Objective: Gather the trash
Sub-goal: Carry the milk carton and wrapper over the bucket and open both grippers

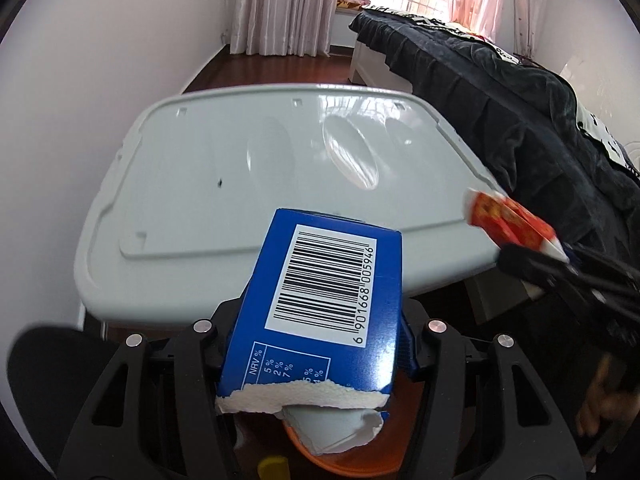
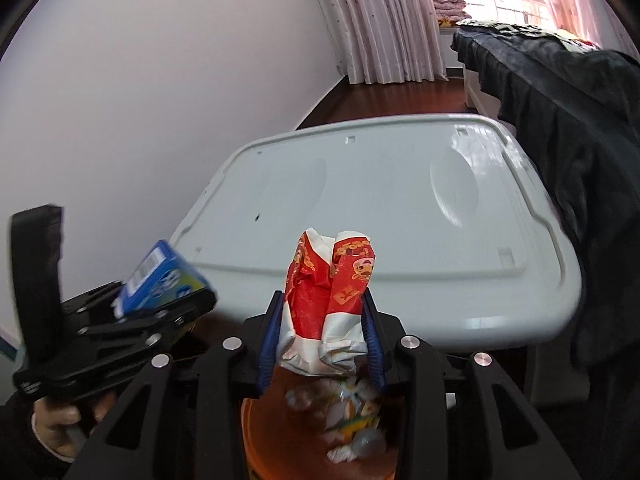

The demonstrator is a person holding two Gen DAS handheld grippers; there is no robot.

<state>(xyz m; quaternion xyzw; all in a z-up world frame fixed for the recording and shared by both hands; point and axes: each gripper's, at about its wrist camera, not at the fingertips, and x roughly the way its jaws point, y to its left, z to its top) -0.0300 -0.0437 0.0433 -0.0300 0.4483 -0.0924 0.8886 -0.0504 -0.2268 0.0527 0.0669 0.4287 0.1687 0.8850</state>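
Basin mostly hidden behind gripped blue box and red wrapper.

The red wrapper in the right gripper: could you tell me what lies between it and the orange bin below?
Nothing but air, in the right wrist view: red wrapper hangs over orange bin.

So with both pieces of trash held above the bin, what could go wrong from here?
1. The torn blue box is wide and sits tilted in the left gripper; let go off-centre, it may catch the orange bin rim.
2. The crumpled red wrapper in the right gripper is light and may drift past the bin.
3. Both grippers crowd one opening and could collide.
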